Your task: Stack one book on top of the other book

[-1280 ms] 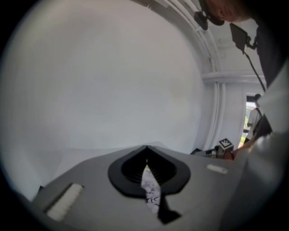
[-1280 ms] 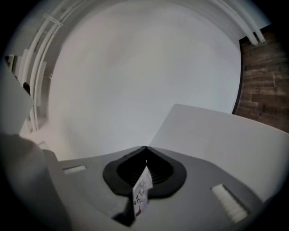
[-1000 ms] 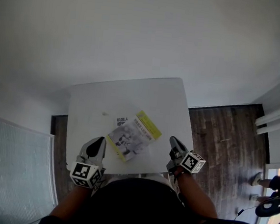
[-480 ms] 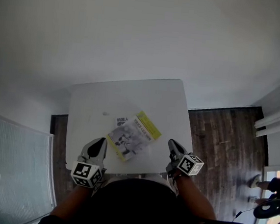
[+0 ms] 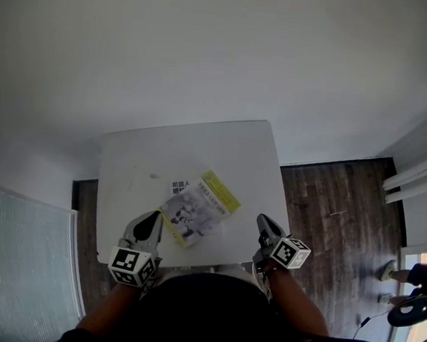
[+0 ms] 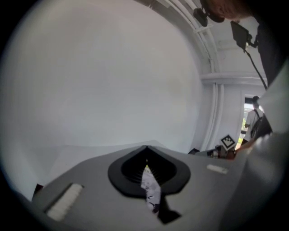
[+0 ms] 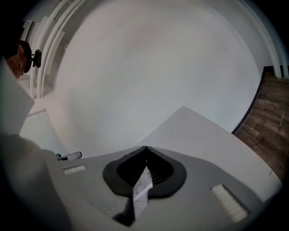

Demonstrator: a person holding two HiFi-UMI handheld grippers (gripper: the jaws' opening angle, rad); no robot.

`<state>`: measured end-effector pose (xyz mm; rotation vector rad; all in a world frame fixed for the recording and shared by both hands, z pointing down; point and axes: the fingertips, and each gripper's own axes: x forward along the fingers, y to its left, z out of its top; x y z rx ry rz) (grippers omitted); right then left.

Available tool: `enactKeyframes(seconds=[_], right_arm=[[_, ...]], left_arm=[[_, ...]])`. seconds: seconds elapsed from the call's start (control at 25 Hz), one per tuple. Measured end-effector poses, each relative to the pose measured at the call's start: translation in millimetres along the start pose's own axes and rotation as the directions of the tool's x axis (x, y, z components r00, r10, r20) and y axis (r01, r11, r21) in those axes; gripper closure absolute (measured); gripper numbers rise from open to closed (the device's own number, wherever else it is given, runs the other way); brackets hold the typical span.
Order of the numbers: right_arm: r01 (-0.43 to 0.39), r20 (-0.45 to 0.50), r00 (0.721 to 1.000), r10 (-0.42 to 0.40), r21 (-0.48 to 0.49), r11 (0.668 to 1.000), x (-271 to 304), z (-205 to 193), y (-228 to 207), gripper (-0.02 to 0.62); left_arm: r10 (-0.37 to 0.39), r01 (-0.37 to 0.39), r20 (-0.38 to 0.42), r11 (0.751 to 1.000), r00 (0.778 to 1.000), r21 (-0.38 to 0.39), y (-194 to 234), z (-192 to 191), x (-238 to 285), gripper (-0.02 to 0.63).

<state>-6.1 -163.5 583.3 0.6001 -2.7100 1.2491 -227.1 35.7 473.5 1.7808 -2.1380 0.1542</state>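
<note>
My left gripper (image 5: pixel 152 219) and right gripper (image 5: pixel 263 220) sit closed and empty; the yellow book (image 5: pixel 199 215) seemingly already lies atop the other book (image 5: pixel 181 188)

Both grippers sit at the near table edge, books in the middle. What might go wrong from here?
1. The top book lies askew on the lower book, whose far-left corner peeks out; a nudge may slide it off.
2. The left gripper and right gripper both have shut jaws; a straightening push with them might shove the pile across the table rather than square it.
</note>
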Motion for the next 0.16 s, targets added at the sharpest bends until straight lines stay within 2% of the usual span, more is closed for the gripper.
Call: enactKeyframes(seconds=[0.16], right_arm=[[0.016, 0.001, 1.0, -0.016, 0.006, 1.0, -1.4, -0.8, -0.9, 0.594]], left_arm=[[-0.007, 0.007, -0.001, 1.0, 1.0, 0.001, 2.7, 0.5, 0.7, 0.601]])
